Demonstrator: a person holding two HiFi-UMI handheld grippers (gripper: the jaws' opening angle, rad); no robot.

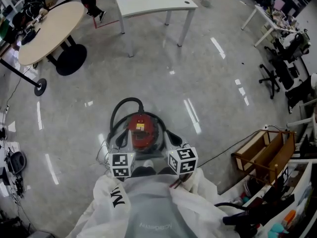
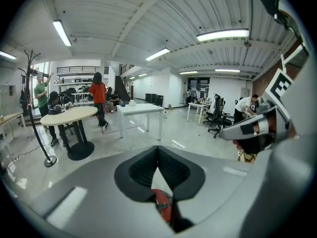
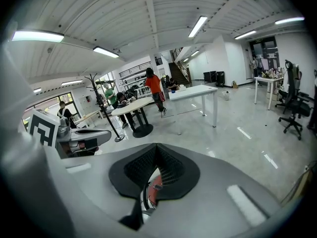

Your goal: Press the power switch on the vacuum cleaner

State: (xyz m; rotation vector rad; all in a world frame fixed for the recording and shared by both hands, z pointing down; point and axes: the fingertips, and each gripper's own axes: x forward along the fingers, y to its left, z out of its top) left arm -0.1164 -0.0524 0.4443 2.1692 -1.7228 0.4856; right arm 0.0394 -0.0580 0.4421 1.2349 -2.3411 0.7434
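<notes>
A red canister vacuum cleaner (image 1: 141, 130) with a black hose (image 1: 121, 105) looped behind it stands on the floor just in front of me. I cannot pick out its power switch. My left gripper (image 1: 120, 142) hangs over its left side and my right gripper (image 1: 174, 139) over its right side, both held close to my body. In the left gripper view the left gripper (image 2: 158, 155) has its jaws together, and the vacuum cleaner (image 2: 163, 205) shows red below them. The right gripper (image 3: 157, 152) is likewise shut on nothing above the vacuum cleaner (image 3: 155, 186).
A white table (image 1: 153, 1) and a round wooden table (image 1: 52, 26) stand far ahead, with a coat stand base (image 1: 39, 87) at left. A wooden crate (image 1: 262, 152), a floor cable (image 1: 223, 152) and office chairs (image 1: 277, 73) lie to the right.
</notes>
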